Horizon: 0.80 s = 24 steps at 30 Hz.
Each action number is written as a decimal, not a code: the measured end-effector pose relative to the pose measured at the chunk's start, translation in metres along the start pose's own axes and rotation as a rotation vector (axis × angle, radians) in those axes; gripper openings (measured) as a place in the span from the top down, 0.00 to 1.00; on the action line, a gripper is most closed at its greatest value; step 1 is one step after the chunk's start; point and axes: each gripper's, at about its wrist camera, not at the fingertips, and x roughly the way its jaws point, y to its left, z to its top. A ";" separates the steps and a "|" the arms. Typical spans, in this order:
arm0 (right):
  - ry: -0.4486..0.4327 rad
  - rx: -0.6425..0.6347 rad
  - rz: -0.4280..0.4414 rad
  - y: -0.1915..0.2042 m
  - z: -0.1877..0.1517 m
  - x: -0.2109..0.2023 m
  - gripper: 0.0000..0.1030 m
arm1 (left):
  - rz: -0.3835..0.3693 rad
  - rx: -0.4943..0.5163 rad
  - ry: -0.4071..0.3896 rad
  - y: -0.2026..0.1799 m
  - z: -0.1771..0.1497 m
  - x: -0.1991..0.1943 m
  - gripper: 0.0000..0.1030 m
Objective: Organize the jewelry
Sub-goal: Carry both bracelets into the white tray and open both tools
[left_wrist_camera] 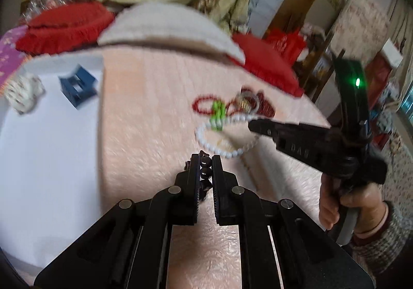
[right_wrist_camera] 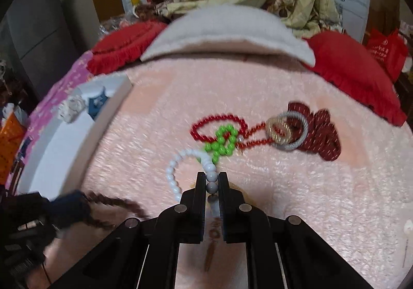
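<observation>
The right gripper (right_wrist_camera: pixel 212 180) pinches the white bead bracelet (right_wrist_camera: pixel 178 173), its loop stretching away toward the green beads (right_wrist_camera: pixel 223 143) (left gripper (left_wrist_camera: pixel 205 162) clamps dark beads (left_wrist_camera: pixel 205 169)).

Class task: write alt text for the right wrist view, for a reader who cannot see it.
The right gripper is shut on a white bead bracelet lying on a pink plush blanket. Beyond it lie a green bead bracelet, red bead strands and metal bangles.
</observation>
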 end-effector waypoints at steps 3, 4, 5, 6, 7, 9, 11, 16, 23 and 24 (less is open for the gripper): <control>-0.025 -0.015 0.011 0.014 0.007 -0.021 0.92 | 0.021 -0.012 -0.056 0.009 0.009 -0.028 0.93; -0.032 -0.021 0.016 0.021 0.009 -0.028 0.92 | 0.035 -0.025 -0.078 0.016 0.013 -0.039 0.93; -0.039 -0.031 0.017 0.028 0.011 -0.035 0.92 | 0.049 -0.034 -0.092 0.021 0.016 -0.046 0.93; -0.048 -0.043 0.017 0.035 0.012 -0.041 0.92 | 0.066 -0.043 -0.106 0.027 0.019 -0.053 0.93; -0.058 -0.058 0.017 0.044 0.015 -0.048 0.92 | 0.096 -0.058 -0.121 0.037 0.022 -0.060 0.93; -0.074 -0.082 0.017 0.059 0.021 -0.059 0.92 | 0.135 -0.090 -0.126 0.056 0.028 -0.069 0.93; -0.092 -0.105 0.023 0.076 0.027 -0.071 0.92 | 0.156 -0.128 -0.125 0.075 0.031 -0.075 0.93; -0.108 -0.160 0.070 0.123 0.048 -0.084 0.92 | 0.229 -0.245 -0.107 0.139 0.038 -0.080 0.93; -0.041 -0.230 0.116 0.204 0.071 -0.040 0.92 | 0.240 -0.424 -0.062 0.216 0.031 -0.074 0.93; -0.027 -0.235 0.127 0.217 0.075 -0.030 0.92 | 0.246 -0.434 -0.059 0.222 0.030 -0.074 0.93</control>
